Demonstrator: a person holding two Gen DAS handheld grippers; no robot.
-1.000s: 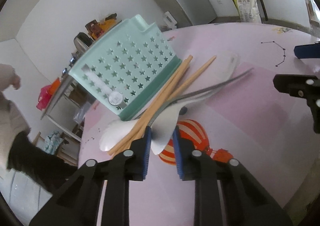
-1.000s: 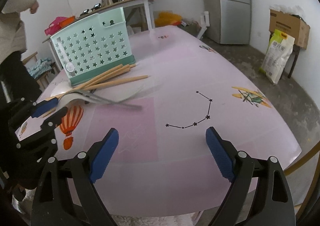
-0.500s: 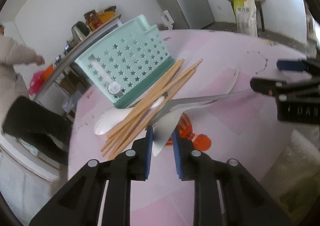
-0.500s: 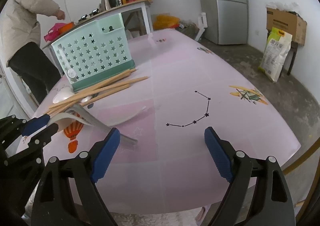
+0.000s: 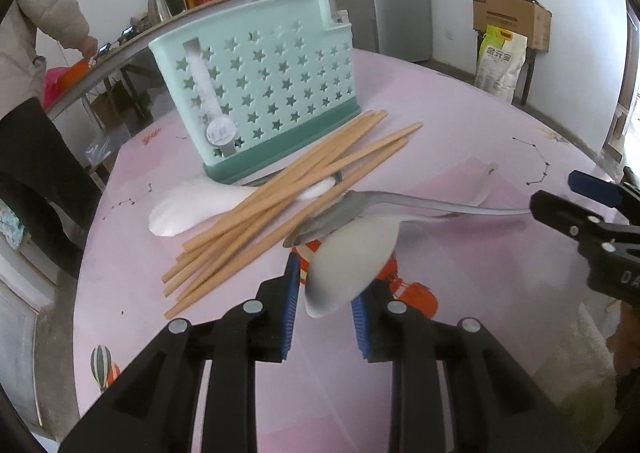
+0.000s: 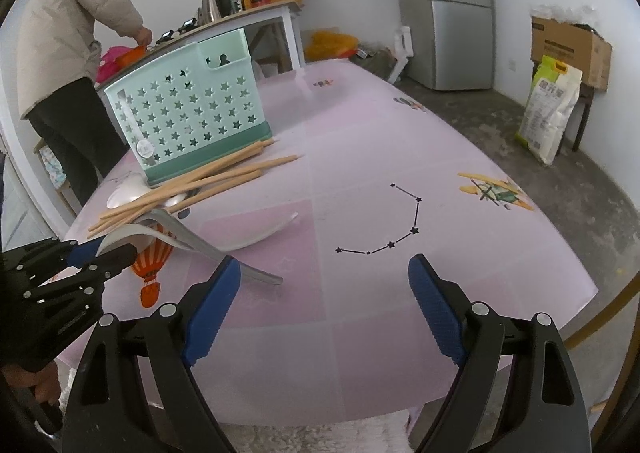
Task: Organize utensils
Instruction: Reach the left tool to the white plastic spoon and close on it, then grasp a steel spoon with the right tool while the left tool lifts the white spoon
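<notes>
While left claw (image 5: pixel 325 307) grips white spoon (image 5: pixel 352 257) — view rolled, spoon lifted.

Wooden chopsticks (image 5: pixel 288 197), perforated plastic caddy (image 5: pixel 260 93)

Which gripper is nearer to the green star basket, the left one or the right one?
Left. The left gripper is by the chopsticks in front of the green star basket, closed on a white spoon. The right gripper waits open, farther back over the table.
</notes>
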